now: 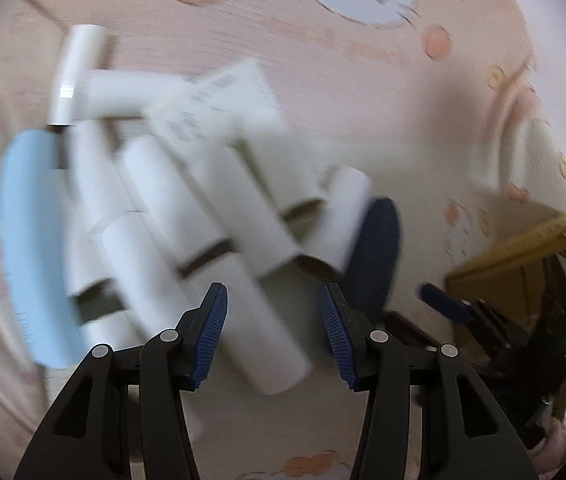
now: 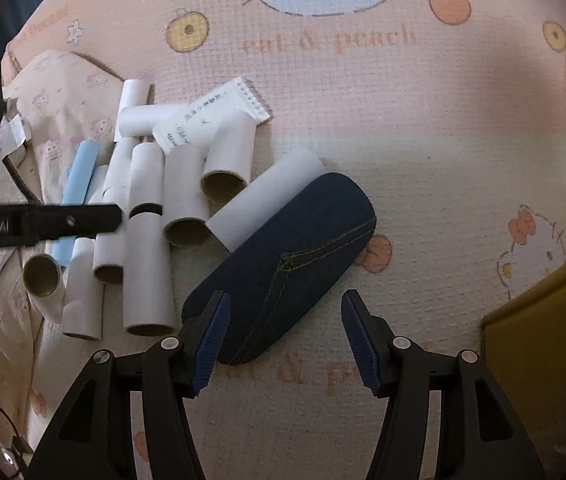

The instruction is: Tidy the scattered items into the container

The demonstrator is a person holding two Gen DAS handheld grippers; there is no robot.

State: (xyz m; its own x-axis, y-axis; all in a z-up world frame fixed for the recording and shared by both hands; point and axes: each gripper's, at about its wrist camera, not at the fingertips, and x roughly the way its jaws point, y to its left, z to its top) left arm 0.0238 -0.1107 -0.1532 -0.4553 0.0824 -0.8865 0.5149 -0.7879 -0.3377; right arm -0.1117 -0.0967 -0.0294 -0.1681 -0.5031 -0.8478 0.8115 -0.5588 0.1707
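A heap of white cardboard tubes point(image 2: 147, 240) lies on a pink cartoon-print blanket point(image 2: 423, 128), spread over the left half of the right wrist view, most of them lying side by side with their open brown ends toward the camera. A pale blue tube point(image 2: 79, 188) lies along the far left edge of the heap, and a small white notepad point(image 2: 211, 118) with handwriting rests on top of the tubes at the far side. A dark denim case point(image 2: 283, 264) lies slanted at the right edge of the heap, touching a wide white tube point(image 2: 267, 204) beside it. The right gripper point(image 2: 285, 344) hangs over the near end of the case with its jaws spread and nothing pinched; the case end sits partly between them, untouched. The left gripper point(image 1: 273, 336), in its own blurred view, is also spread apart above a long white tube, gripping nothing. A yellow container point(image 2: 543, 344) shows its corner at the near right, apart from the heap.
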